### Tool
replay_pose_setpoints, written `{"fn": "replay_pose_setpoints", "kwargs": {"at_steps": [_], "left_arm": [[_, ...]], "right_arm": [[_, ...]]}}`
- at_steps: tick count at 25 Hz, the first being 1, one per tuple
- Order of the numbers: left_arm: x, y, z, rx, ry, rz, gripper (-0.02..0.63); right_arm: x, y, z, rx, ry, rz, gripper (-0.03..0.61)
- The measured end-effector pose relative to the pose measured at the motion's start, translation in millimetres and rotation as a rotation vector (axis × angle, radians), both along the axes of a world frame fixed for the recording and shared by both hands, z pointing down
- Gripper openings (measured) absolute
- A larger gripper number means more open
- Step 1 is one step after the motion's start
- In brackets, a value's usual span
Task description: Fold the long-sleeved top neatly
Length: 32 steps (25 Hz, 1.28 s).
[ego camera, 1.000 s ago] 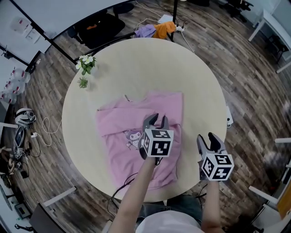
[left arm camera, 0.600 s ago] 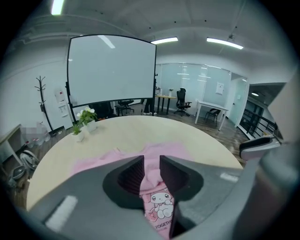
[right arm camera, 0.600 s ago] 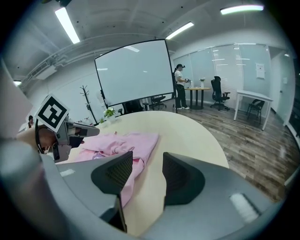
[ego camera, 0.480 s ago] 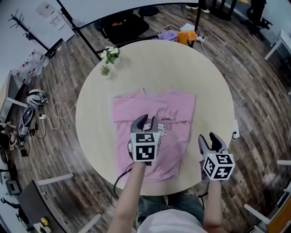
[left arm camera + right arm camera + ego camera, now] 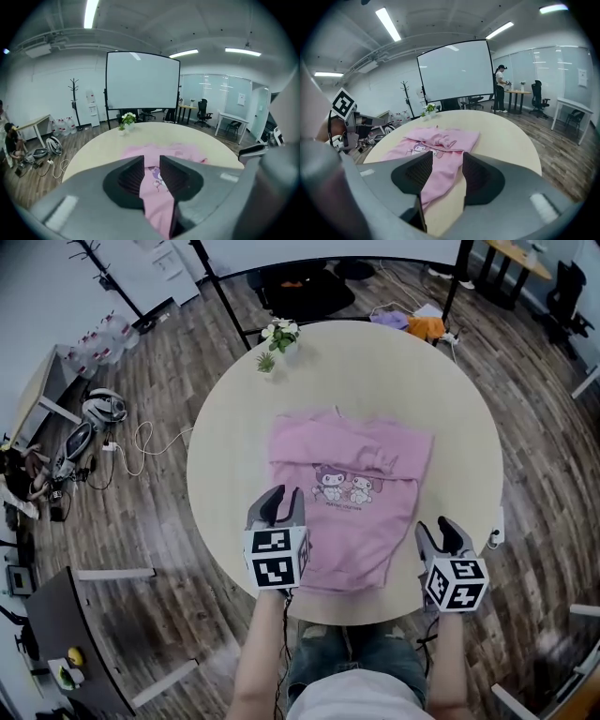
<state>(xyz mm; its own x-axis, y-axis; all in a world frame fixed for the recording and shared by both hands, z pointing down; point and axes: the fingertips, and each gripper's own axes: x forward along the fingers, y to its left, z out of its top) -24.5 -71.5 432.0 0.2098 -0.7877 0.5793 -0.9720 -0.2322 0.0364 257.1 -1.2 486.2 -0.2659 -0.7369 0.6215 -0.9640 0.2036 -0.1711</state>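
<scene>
Two grippers — left gripper (image 5: 281, 502) and right gripper (image 5: 438, 531), both parted and empty, at the near edge of the table (image 5: 230, 432) — would best pinch both hem corners of the pink top (image 5: 354, 498), flat mid-table, level together.

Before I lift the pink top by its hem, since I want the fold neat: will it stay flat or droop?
Probably floppy: the pink top lies limp with soft wrinkles, so it would likely sag between grip points. The sleeve folded across its chest may slip loose. It looks thin, so pushing it on the table would likely bunch it.
</scene>
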Motion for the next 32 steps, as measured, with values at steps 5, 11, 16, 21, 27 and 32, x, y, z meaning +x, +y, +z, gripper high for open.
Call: {"fn": "replay_pose_setpoints", "kwargs": {"at_steps": [5,11,16,21,27,32], "left_arm": [[-26.8,42.2,16.8,-0.034,0.025,-0.016,0.101],[-47.7,88.9,38.5,-0.086,0.046,0.019,0.101],[-70.5,116.6,58.6,-0.135,0.049,0.042,0.101],[-87.5,139.9,82.9,-0.181,0.051,0.06,0.101],[-102.9,160.5,102.0,-0.221,0.066,0.074,0.11],[-111.0,175.8,117.4,-0.252,0.069,0.088,0.131]], "right_arm": [[-21.1,24.6,5.0,-0.02,0.02,-0.006,0.229],[-45.0,63.0,14.9,-0.042,0.031,0.034,0.229],[-63.6,92.4,31.2,-0.079,0.039,0.075,0.228],[-76.2,118.1,53.7,-0.125,0.057,0.103,0.216],[-85.1,132.3,74.7,-0.166,0.07,0.116,0.202],[-87.2,133.4,91.1,-0.192,0.085,0.118,0.196]]}}
